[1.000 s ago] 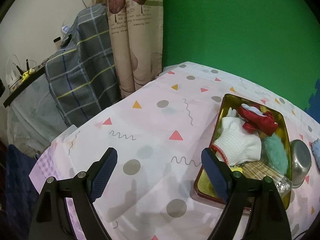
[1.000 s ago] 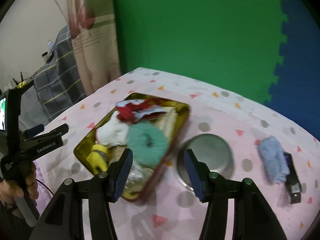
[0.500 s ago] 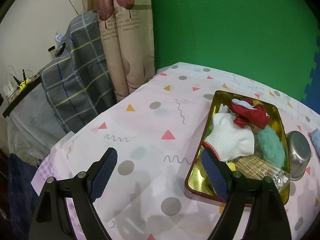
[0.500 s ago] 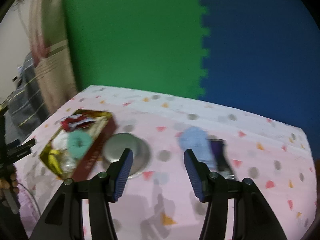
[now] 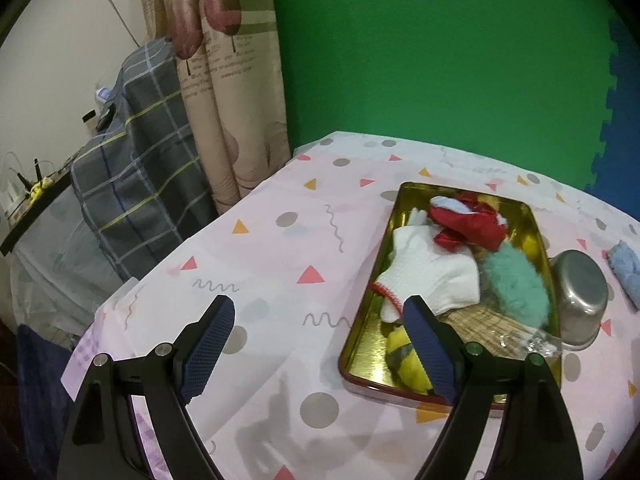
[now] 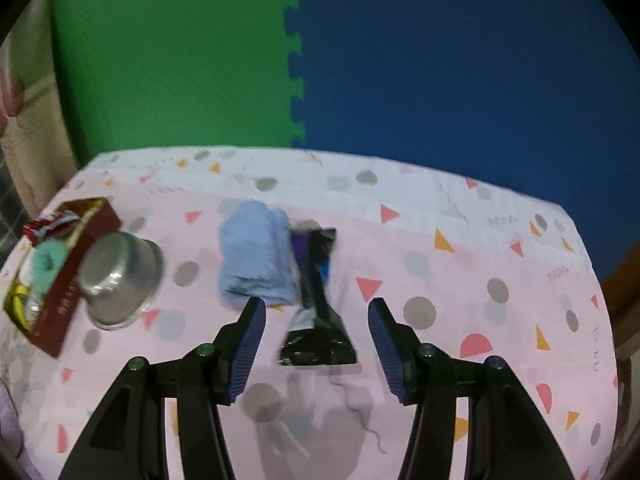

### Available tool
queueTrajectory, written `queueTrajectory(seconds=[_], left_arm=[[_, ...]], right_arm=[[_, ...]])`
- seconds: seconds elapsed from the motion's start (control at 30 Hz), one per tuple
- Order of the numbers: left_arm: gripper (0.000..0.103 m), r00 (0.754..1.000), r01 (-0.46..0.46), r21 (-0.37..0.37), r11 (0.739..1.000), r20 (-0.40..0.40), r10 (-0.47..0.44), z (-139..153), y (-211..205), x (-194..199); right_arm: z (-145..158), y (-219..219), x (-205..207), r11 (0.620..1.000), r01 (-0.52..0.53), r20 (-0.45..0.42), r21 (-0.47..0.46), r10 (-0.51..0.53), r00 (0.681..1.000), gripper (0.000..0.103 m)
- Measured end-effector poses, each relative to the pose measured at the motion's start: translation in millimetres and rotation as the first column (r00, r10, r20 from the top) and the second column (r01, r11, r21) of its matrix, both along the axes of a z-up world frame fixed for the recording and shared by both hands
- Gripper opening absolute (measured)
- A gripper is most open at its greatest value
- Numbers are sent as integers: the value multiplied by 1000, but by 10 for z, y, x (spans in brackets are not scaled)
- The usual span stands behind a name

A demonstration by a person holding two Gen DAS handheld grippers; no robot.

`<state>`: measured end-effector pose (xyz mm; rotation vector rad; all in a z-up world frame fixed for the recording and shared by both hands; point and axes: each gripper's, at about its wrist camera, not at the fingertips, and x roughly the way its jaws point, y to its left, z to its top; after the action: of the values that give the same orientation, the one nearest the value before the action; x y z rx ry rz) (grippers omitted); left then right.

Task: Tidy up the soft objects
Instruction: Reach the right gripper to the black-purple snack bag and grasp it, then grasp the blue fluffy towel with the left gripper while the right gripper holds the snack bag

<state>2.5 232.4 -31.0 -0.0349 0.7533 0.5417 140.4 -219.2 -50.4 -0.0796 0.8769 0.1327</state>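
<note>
Gold tin (image 5: 394,236) fills the left wrist view: white glove (image 5: 430,272), red cloth (image 5: 468,228), teal puff (image 5: 514,284), yellow toy (image 5: 406,364) inside. Only the right wrist view shows the black packet (image 6: 316,292) touching the blue cloth (image 6: 256,256), mid-tabletop. Steel bowl (image 6: 118,276) upturned between tin and cloth. Pink patterned tablecloth (image 5: 260,264); green and blue foam wall, curtain at left. Left gripper (image 5: 316,344) tilted down near the tin's near corner, released, empty. Right gripper (image 6: 316,344) hangs above the packet, jaws apart, empty.
</note>
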Motion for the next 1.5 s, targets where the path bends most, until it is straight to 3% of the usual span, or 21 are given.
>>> queueTrajectory(seconds=[0.33, 0.6, 0.63, 0.7, 0.87, 1.5], left_arm=[[84, 996, 89, 26, 996, -17, -89, 132, -327, 123], [84, 975, 218, 2, 976, -32, -218, 156, -801, 398], [84, 971, 235, -8, 972, -36, -235, 150, -871, 445], [84, 963, 266, -21, 964, -38, -267, 147, -1023, 519], [84, 937, 345, -46, 938, -45, -347, 117, -1393, 671], [84, 827, 531, -203, 822, -88, -556, -152, -2716, 1288]], right_arm=[[-304, 106, 492, 998, -46, -70, -37, 43, 997, 55], [-537, 100, 561, 996, -60, -72, -68, 55, 996, 54], [-551, 90, 547, 996, -59, -65, -66, 55, 996, 53], [-562, 55, 527, 997, -59, -59, -42, 56, 997, 34], [-597, -33, 458, 999, -44, -51, -22, 42, 998, 22], [-592, -959, -236, 988, 156, -8, -16, -157, 988, 21]])
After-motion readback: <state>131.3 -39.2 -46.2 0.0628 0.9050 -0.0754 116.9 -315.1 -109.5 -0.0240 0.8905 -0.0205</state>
